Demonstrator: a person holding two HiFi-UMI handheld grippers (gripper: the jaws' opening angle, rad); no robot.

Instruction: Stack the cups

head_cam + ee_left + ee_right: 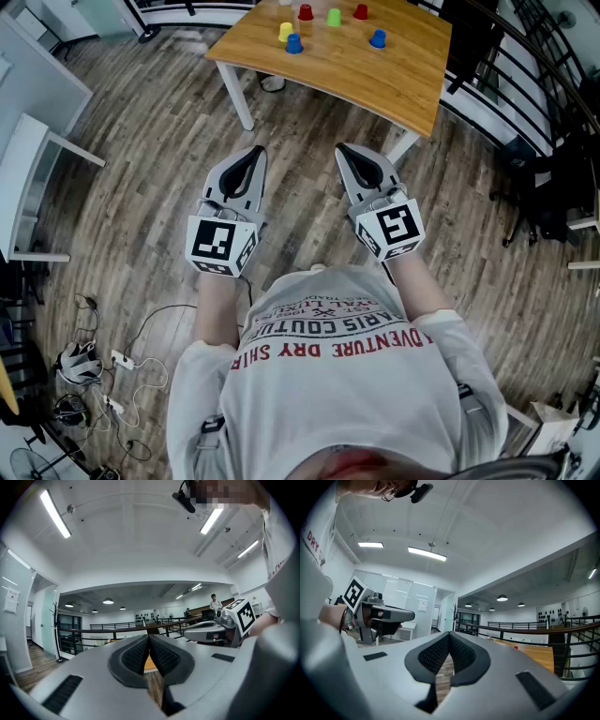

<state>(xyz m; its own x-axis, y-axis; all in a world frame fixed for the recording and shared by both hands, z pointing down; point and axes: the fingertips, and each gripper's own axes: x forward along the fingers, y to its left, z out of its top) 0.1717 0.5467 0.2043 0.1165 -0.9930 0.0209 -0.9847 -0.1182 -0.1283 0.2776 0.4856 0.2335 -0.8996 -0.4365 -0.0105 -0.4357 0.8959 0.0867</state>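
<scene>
Nothing was stacked yet, as far as I could tell. The cups all sat on their own on the table [375,80] at the far end of the scene. On the left a yellow cup [286,31] and a blue cup [293,43] were just beside each other. A red cup [305,12] and a green cup [334,17] were a bit farther back. A second red cup [361,11] was to the right of those, and a second blue cup [377,38] was the farthest right. None of them was nested in another, so basically the whole job was left to do.

The person stood well back from the table on the wood floor [141,187], nowhere near reaching distance. Both arms were out in front, side by side and level, pointing toward the table with the tips angled in slightly. The left gripper [251,159] had its jaws closed, pad against pad, with nothing between them, and its own view [149,641] confirmed that. The right gripper [352,157] was the same, jaws together and empty [450,639].

My guess is that walking up to the table comes before any cup gets grabbed.
</scene>
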